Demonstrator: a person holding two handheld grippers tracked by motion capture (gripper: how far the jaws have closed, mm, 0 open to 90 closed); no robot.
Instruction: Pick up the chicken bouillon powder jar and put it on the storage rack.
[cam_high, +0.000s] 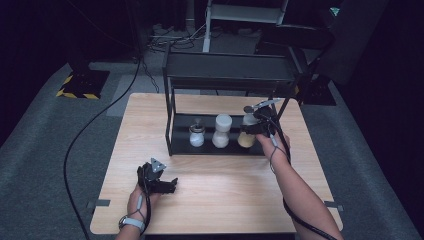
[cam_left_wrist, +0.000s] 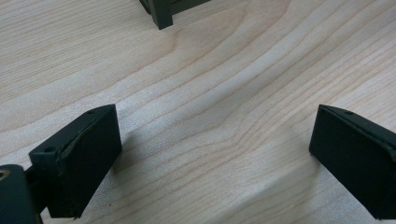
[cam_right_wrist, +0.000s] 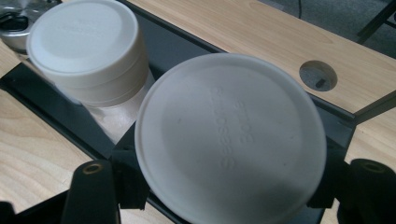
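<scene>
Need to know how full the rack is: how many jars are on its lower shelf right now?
3. A small metal-lidded jar at the left, a white-lidded jar in the middle, and a tan-filled jar at the right, held by the right gripper. None seems hidden.

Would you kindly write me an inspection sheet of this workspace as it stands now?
Surface: wooden table, bare at the front.
Job's things: black rack; on its lower shelf a small jar, a white-lidded jar and a tan-filled jar.
Clutter: nothing seen.
Grippers: right tool shut on the tan-filled jar just under its white lid; left tool open, low over the table.
Cables: one trails from each tool; a black cable lies on the floor.
Surroundings: grey carpet, dark room.
</scene>
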